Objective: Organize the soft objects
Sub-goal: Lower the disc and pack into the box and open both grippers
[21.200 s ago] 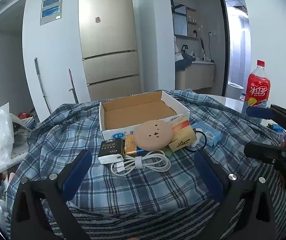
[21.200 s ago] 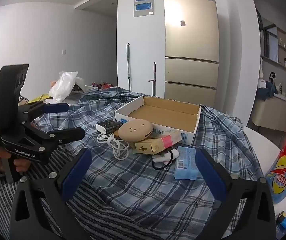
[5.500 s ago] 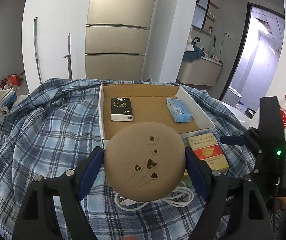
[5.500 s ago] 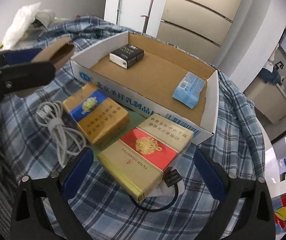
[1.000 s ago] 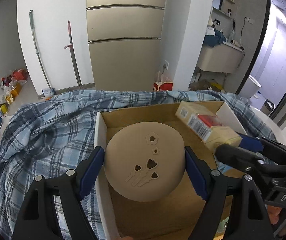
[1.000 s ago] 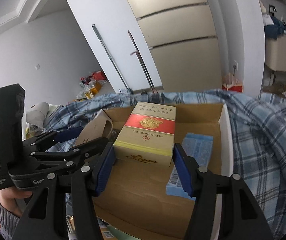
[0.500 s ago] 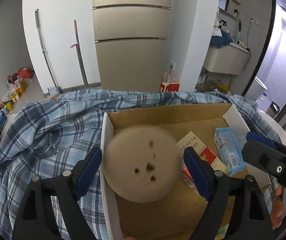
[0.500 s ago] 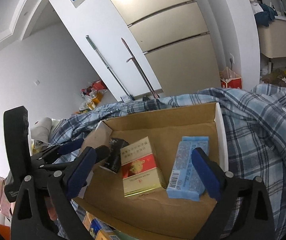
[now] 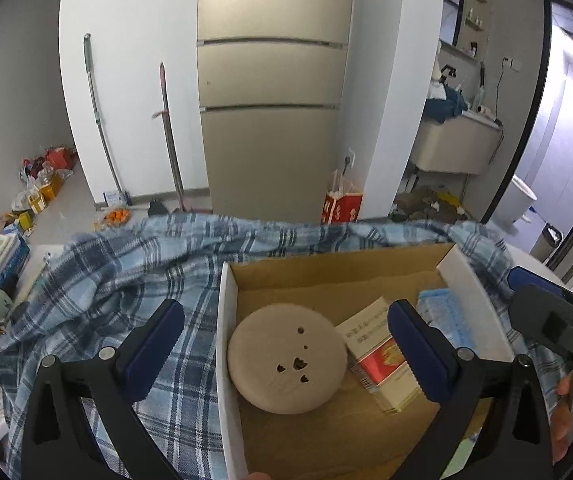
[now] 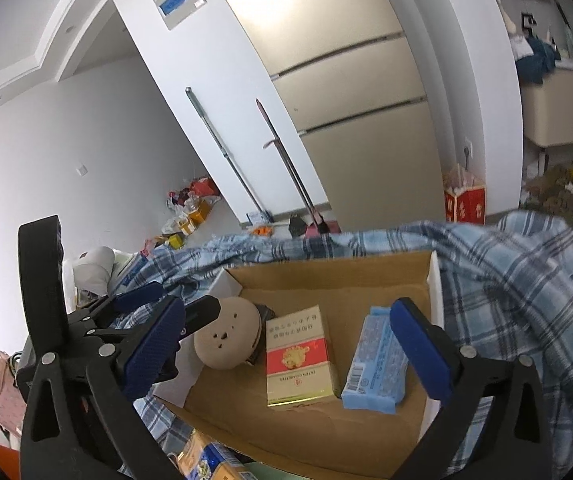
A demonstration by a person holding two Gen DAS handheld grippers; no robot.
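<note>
A shallow cardboard box [image 9: 226, 320] [image 10: 432, 280] sits on a blue plaid cloth. Inside it lie a round tan disc with small cut-outs [image 9: 286, 358] [image 10: 228, 340], a red-and-gold carton [image 9: 378, 356] [image 10: 298, 356], and a blue tissue pack [image 9: 446, 312] [image 10: 378, 360]. A black pack [image 10: 264, 312] is mostly hidden behind the disc. My left gripper [image 9: 286, 344] is open above the disc, not touching it. My right gripper [image 10: 286, 344] is open and empty over the carton and tissue pack. The right gripper also shows at the right edge of the left wrist view [image 9: 546, 312].
The plaid cloth [image 9: 126, 280] covers the table around the box. A fridge [image 9: 270, 92] and two leaning poles [image 9: 170, 136] stand behind. Clutter lies on the floor at far left [image 9: 38, 184]. Another yellow-and-blue carton [image 10: 210, 460] lies in front of the box.
My left gripper has opened and let the tan disc drop into the box. My right gripper has let go of the red-and-gold carton, which now lies in the box. Both grippers have pulled back slightly.
</note>
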